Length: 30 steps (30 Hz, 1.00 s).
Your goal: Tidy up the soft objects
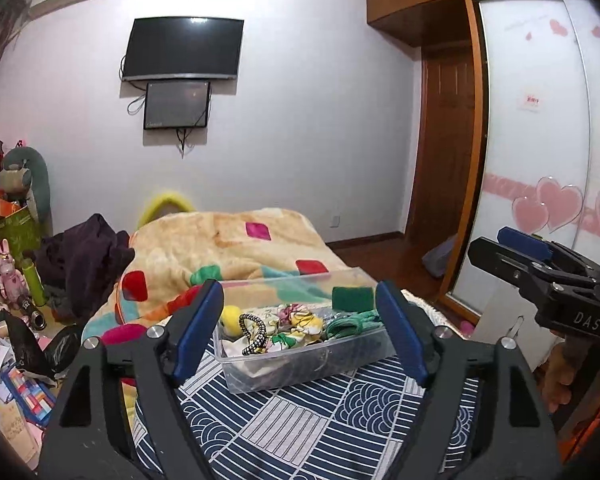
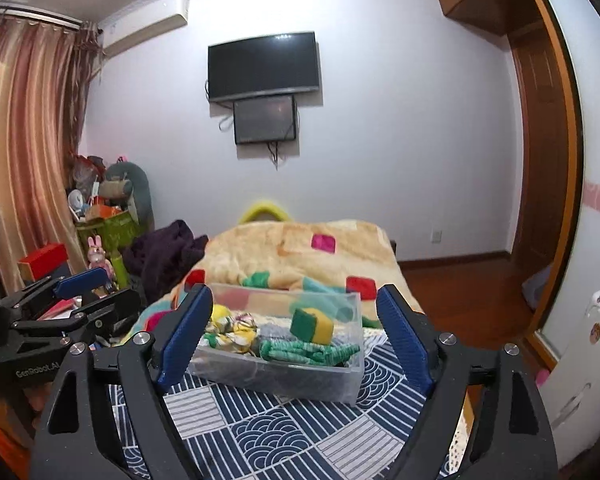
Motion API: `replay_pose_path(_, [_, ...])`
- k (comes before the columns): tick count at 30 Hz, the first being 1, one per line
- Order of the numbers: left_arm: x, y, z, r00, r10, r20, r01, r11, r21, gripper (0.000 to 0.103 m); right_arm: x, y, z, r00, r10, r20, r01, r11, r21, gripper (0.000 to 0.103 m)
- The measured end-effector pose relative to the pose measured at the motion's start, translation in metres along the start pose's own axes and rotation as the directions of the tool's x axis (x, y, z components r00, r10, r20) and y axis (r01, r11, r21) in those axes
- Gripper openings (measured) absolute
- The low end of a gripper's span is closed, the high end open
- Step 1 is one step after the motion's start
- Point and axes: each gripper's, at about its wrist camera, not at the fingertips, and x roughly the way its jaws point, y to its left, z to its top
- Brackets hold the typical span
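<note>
Judging by how things lie, most of the sorting looks done: the clear plastic bin [image 1: 300, 344] sits on the navy patterned cushion [image 1: 320, 420] with the soft things already inside. I can make out a green-and-yellow sponge [image 2: 312, 325], a green knitted piece [image 2: 308, 352], floral fabric bits [image 2: 232, 330], a black-and-white coiled band [image 1: 254, 330] and a yellow pom-pom [image 1: 231, 317]. Nothing soft lies loose on the cushion, though the fisheye edges may hide something.

Both tools hang above the near side of the bin, empty. The left gripper [image 1: 300, 332] has its jaws spread wide, and so does the right gripper [image 2: 294, 332].

For room, the bin's thin walls are the edges to mind. Behind it rises the rumpled blanket [image 1: 228, 248]. Clutter crowds the left side, and the wardrobe [image 1: 540, 140] stands close on the right.
</note>
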Motion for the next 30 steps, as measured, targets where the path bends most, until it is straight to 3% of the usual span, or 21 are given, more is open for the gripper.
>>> replay_pose_path(5, [-0.017,-0.003,0.005,0.999,0.017,0.047,-0.018,1.000,0.011,0.084,-0.009,0.005,0.004,0.999,-0.003,0.041,0.003,1.000,-0.007,0.087])
replay_pose_path(12, [-0.032,-0.007,0.011,0.994,0.046,0.103,-0.048,0.999,0.020,0.100,-0.019,0.009,0.005,0.995,-0.014,0.096,0.014,1.000,0.000,0.103])
replay_pose_path(30, [-0.036,-0.010,0.007,0.992,0.051,0.117,-0.054,0.998,0.022,0.103,-0.027,0.014,0.002,0.993,-0.014,0.116,0.014,1.000,0.001,0.103])
